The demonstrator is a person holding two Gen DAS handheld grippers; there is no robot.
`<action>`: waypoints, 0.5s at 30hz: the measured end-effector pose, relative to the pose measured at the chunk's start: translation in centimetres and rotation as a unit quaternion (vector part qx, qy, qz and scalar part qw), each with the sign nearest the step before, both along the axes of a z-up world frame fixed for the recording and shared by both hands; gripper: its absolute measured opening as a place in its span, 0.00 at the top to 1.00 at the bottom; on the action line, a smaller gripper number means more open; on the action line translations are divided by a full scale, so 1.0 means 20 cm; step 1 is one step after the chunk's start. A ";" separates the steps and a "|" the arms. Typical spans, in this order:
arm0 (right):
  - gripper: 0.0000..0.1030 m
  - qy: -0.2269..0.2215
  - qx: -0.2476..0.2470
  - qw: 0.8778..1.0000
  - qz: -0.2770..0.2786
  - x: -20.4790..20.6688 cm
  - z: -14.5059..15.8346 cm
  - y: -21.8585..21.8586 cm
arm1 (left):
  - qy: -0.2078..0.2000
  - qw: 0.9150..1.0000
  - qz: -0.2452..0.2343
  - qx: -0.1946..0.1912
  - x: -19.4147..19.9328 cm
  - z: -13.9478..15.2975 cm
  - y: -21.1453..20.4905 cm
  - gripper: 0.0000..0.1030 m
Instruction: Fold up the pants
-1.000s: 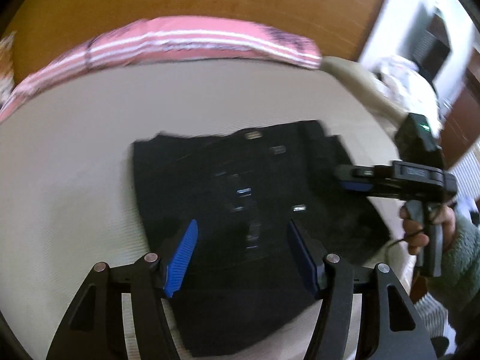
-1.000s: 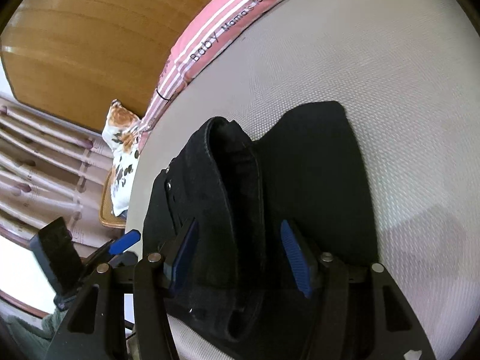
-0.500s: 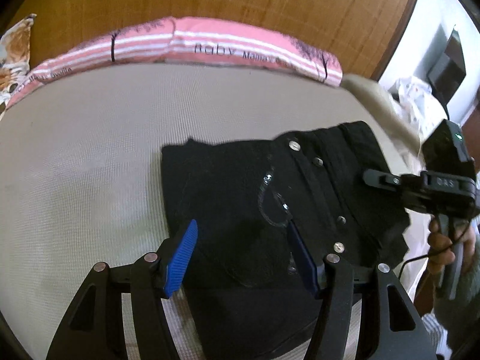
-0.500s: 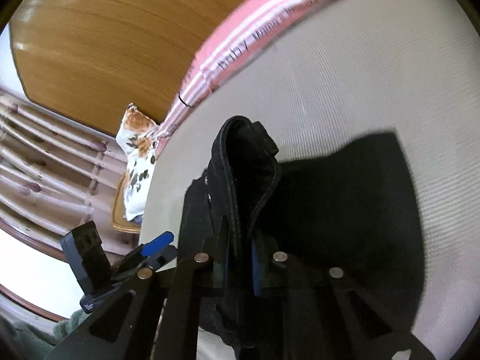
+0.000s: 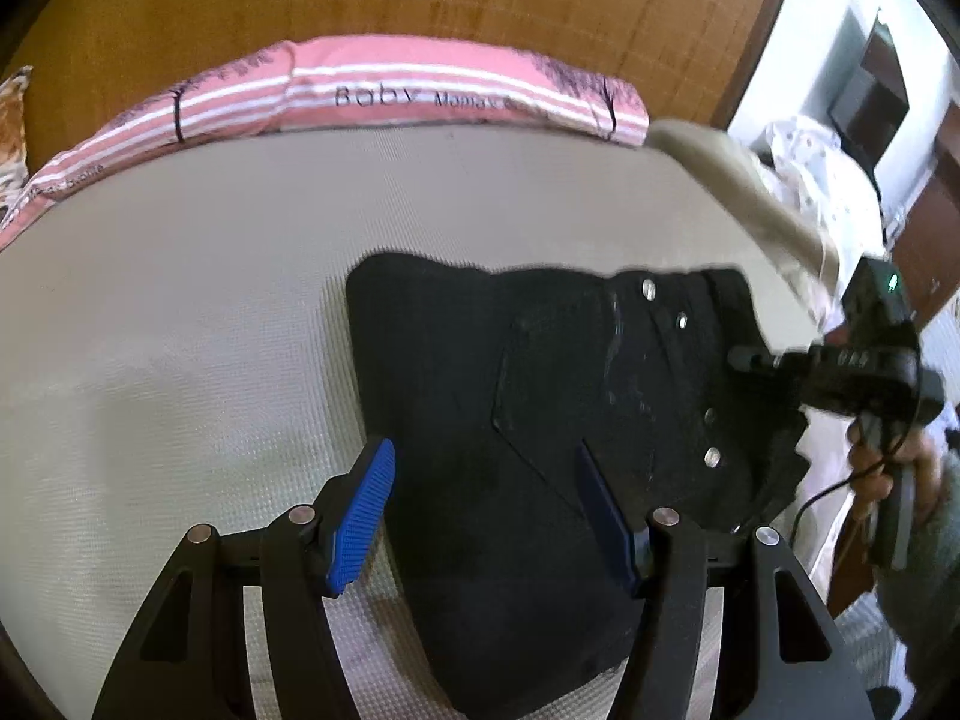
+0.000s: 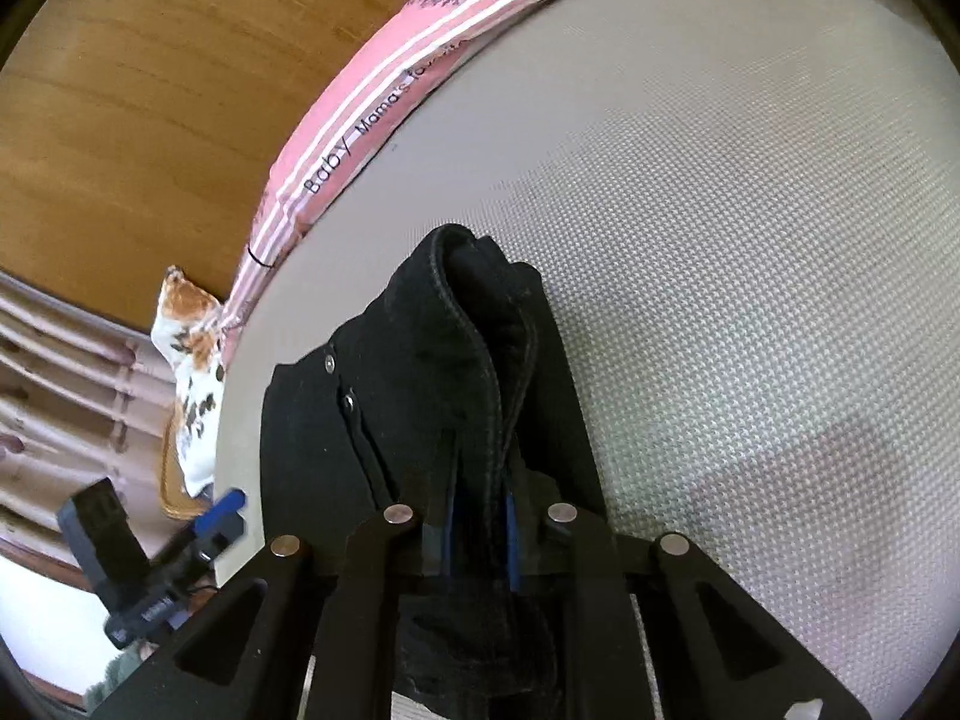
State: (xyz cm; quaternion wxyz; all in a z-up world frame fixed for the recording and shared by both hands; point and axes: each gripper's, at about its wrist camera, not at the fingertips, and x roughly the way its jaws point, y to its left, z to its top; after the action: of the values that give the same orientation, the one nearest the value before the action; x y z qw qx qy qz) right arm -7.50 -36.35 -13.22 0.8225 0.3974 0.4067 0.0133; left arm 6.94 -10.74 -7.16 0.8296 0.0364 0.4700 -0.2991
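From the left wrist camera, one pair of black pants [image 5: 540, 420] lies on the beige mattress [image 5: 180, 312], four metal rivets showing along its right part; beyond it one pink striped cushion [image 5: 372, 96] reads "Baby Mama's", and the left gripper [image 5: 483, 504] hangs over the pants' near part with jaws apart, nothing between them. From the right wrist camera, the right gripper [image 6: 477, 516] has its blue pads pressed on a raised stitched fold of the pants [image 6: 474, 360], the jaws opening slightly, with two rivets left of the fold, the same cushion [image 6: 384, 114] lettered "Baby Mama's" beyond, and one floral pillow [image 6: 189, 372] at the mattress's [image 6: 750, 240] left edge.
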 end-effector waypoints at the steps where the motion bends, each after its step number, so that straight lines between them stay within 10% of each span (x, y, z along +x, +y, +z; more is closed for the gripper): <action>1: 0.73 0.006 -0.005 1.000 -0.004 0.00 0.01 0.00 | 0.001 1.000 -0.002 0.005 0.00 -0.01 -0.01 0.39; 11: 0.63 0.018 -0.028 0.999 -0.006 -0.25 0.04 0.08 | 0.017 0.998 -0.051 0.025 -0.12 -0.09 -0.07 0.39; 15: 0.81 0.006 -0.052 0.999 -0.009 -0.32 0.06 0.13 | 0.029 0.996 -0.074 0.044 -0.18 -0.15 -0.12 0.39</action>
State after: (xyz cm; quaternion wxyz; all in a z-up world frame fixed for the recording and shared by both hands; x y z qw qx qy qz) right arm -13.83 -33.82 -12.04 0.8398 0.3578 0.4080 -0.0171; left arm 3.36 -13.11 -10.09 0.7887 0.0991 0.5028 -0.3397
